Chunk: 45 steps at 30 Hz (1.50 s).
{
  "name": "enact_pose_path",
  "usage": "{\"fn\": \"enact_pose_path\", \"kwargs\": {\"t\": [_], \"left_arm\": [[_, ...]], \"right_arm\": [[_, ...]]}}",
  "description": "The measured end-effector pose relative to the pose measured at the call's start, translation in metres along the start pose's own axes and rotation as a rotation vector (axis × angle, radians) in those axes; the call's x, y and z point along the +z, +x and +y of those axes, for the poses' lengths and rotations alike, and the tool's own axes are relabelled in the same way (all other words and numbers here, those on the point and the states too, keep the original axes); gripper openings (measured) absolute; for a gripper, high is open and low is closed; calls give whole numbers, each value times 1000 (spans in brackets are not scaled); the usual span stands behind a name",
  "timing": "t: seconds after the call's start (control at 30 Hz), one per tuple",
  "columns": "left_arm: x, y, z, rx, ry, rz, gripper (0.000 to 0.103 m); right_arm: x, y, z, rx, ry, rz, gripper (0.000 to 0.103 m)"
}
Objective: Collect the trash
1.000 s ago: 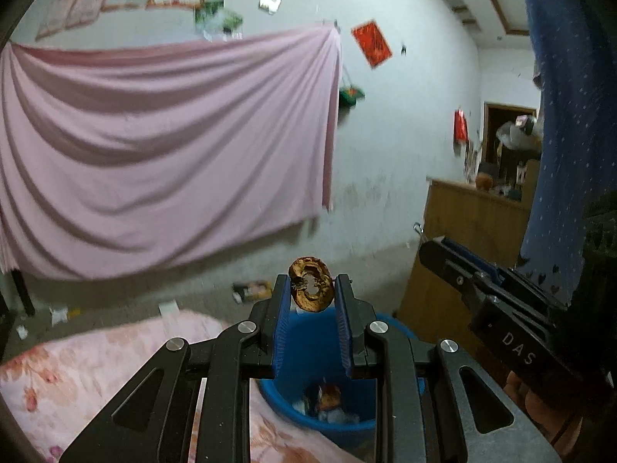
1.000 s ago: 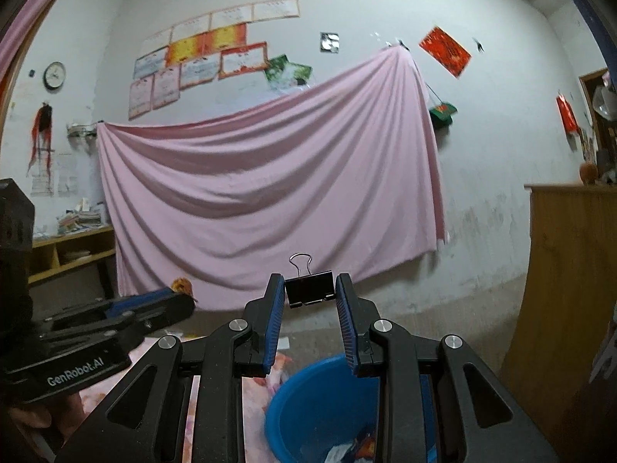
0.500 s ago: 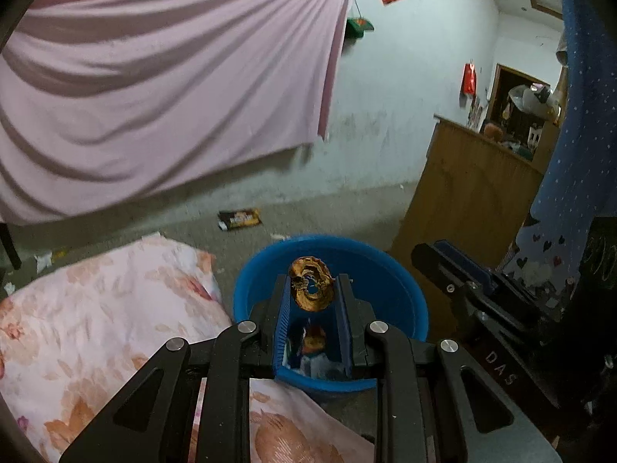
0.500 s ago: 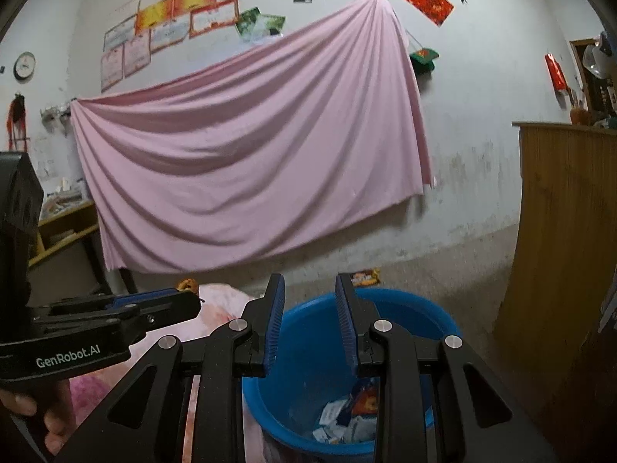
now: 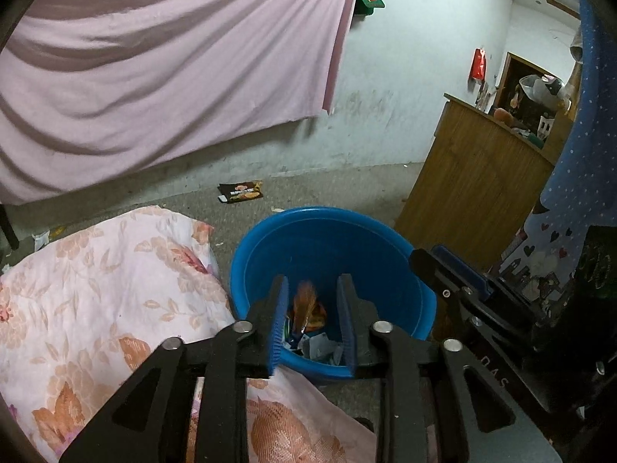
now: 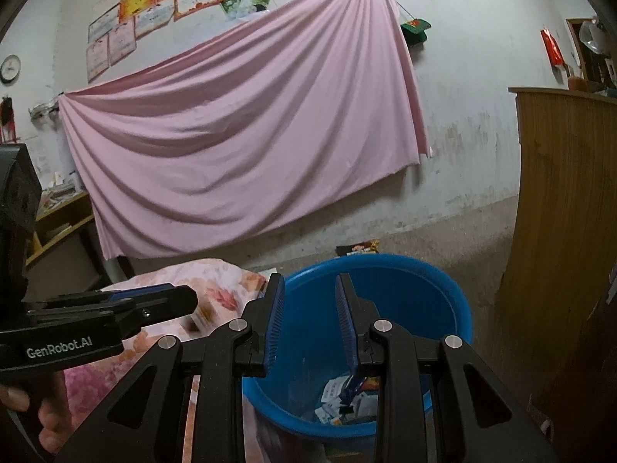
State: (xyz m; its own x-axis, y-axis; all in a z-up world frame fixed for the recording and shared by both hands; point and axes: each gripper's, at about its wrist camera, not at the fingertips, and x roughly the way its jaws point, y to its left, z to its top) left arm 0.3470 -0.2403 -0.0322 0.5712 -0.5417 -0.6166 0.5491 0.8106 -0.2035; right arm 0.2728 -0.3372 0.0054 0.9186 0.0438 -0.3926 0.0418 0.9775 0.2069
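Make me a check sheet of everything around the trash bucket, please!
Surface: bare grey floor, with a floral quilt spread beside the bucket.
Job's things: blue plastic bucket standing upright, with wrappers piled at its bottom.
Clutter: a dark snack packet and small paper scraps on the floor by the wall.
Grippers: left gripper and right gripper both sit over the bucket, jaws open with nothing between them.
Cables: nothing seen.
Surroundings: pink sheet hung on the wall, certificates and a wall clock above it, and a wooden cabinet to the right.
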Motion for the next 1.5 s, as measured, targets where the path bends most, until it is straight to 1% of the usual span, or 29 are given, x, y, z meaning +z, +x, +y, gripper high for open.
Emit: {"fn": "enact_pose_path", "kwargs": {"t": [0.03,0.07,0.23,0.5,0.6,0.63,0.7,0.73,0.77,0.83,0.9,0.97,1.03,1.1,1.13,1.23,1.33,1.5], "left_arm": [[-1,0,0,1,-2,0,31],[-1,0,1,2,-5,0,32],[-2,0,5,15,-18,8,35],[-3,-3,12,34,-34,6,35],[-3,-7,15,40,-42,2,37],[-2,-9,16,42,-45,-1,40],[-2,-11,17,47,-51,-7,44],[-2,-13,18,50,-55,-10,47],[-2,-14,19,53,-57,-10,48],[-2,-16,20,62,-58,-10,52],[-1,-18,22,78,-56,-14,58],[-1,-21,25,104,-66,-23,72],[-2,-23,28,114,-83,-31,78],[-3,-24,31,124,-98,-31,79],[-3,-23,31,133,-98,-25,80],[-5,-22,32,165,-88,-10,85],[-8,-22,36,173,-104,-9,86],[-12,-32,44,197,-119,-30,86]], "right_arm": [[0,1,-1,-1,2,4,26],[0,1,-1,-2,5,8,27],[0,3,-6,-12,20,14,33],[0,3,-6,-16,26,13,39],[0,2,-6,-19,25,11,46],[1,1,-6,-22,25,9,49],[2,0,-7,-26,27,7,50],[2,0,-7,-30,29,8,54],[2,0,-8,-36,31,8,62],[3,-1,-9,-40,38,2,73],[4,-3,-10,-40,45,-8,76],[5,-4,-11,-44,45,-11,81],[5,-4,-11,-43,47,-12,86],[5,-4,-12,-44,49,-15,90],[5,-4,-12,-45,49,-16,94],[6,-4,-12,-43,49,-19,102],[7,-5,-12,-43,45,-26,103],[10,-8,-11,-38,45,-33,103]]}}
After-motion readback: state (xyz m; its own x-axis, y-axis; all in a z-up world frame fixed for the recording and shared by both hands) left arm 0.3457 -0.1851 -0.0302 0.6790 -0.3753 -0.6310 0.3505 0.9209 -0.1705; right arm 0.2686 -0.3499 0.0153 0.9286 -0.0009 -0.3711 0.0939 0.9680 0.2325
